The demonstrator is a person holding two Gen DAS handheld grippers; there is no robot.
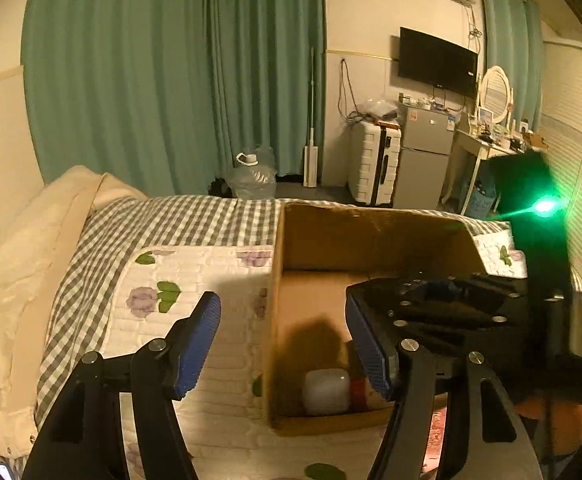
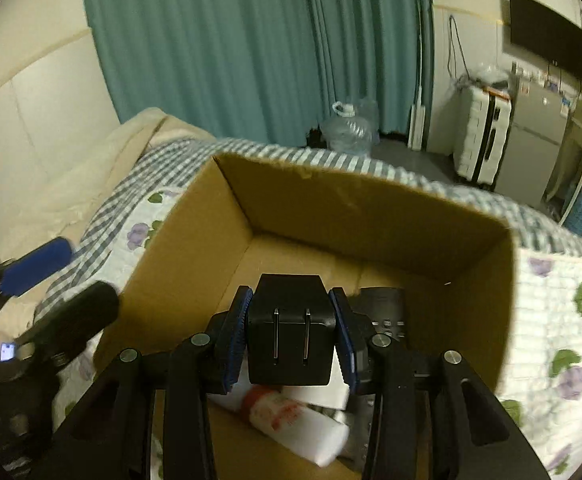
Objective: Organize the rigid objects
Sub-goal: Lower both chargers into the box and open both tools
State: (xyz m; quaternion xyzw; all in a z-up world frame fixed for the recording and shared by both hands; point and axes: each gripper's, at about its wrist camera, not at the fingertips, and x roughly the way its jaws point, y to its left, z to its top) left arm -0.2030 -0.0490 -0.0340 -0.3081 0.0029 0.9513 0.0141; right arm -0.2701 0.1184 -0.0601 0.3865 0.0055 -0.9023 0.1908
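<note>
Charger plug [image 2: 291,344] sits clamped between my right gripper [image 2: 293,340] pads, prongs facing the camera, over the open cardboard box [image 2: 371,208] holding a white bottle [image 2: 299,420] and remote [image 2: 387,312], while my left gripper [image 1: 287,344] hangs spread wide, gripping nothing, at the box's left wall.

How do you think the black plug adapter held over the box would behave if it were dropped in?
The black plug adapter, clamped in the right gripper, looks like a stiff, blocky shell, so it probably won't roll. Its two metal prongs might scratch the remote lying in the cardboard box.
</note>
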